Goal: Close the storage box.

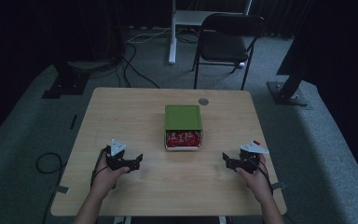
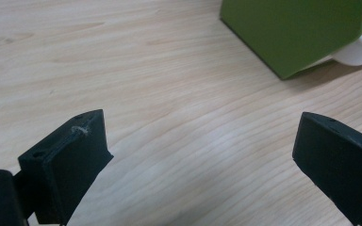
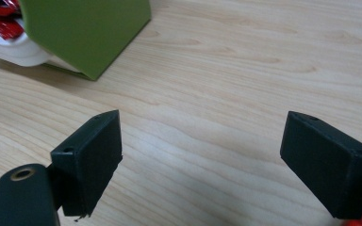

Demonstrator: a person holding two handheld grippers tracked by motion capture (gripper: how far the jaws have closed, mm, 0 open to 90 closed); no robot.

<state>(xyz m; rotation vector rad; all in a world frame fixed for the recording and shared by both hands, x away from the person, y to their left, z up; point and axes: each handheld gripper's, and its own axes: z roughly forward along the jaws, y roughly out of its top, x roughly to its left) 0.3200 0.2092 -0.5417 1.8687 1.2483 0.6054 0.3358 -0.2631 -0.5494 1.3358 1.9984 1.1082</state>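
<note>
The green box (image 1: 182, 117) sits mid-desk (image 1: 121, 107), its white tray (image 1: 182, 146) slid partway out toward the person and showing red packets (image 1: 182, 138). Left of the box, the left gripper (image 1: 136, 162) rests low over the desk, fingers (image 2: 70, 160) spread wide, holding nothing. Right of the box, the right gripper (image 1: 227, 161) mirrors it, fingers (image 3: 92, 155) likewise apart.

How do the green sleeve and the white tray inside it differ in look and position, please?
The green sleeve is flat, plain and opaque, while the white tray is open-topped and shows red packets. The green sleeve covers the far part; the white tray sticks out toward the person. Both lie together mid-table, between the open left gripper and right gripper, untouched by either.
</note>
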